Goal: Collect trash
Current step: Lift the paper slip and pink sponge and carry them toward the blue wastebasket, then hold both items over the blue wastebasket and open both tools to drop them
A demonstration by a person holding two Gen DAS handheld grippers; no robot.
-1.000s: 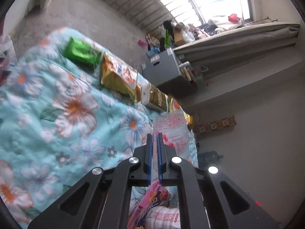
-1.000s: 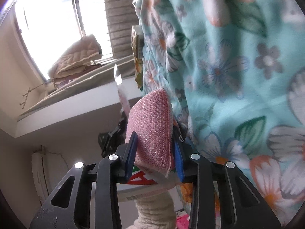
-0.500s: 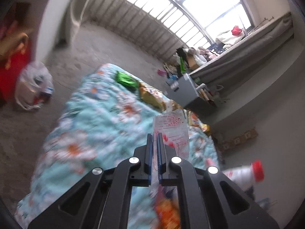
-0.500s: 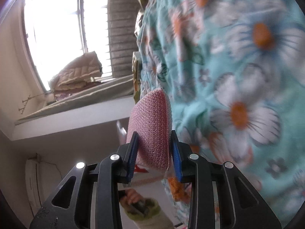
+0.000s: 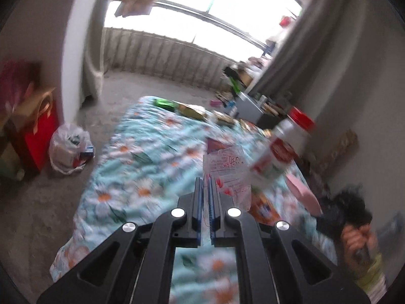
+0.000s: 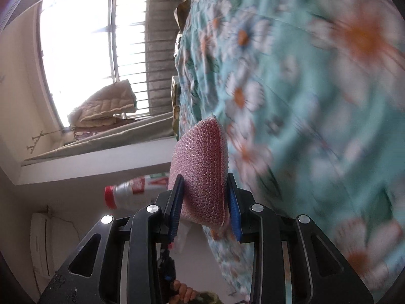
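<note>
Left gripper (image 5: 205, 195) pinching bag (image 5: 225, 169); right gripper (image 6: 205, 202) clamping sponge (image 6: 200, 167). Wrappers (image 5: 192, 110) at twelve o'clock, nearer left.

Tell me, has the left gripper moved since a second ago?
Yes. The left gripper, shut on a clear bag, has pulled back from the snack packets, which now look farther off.

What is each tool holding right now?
Left tool: shut on a thin clear plastic bag with red print.
Right tool: shut on a pink mesh sponge.
</note>
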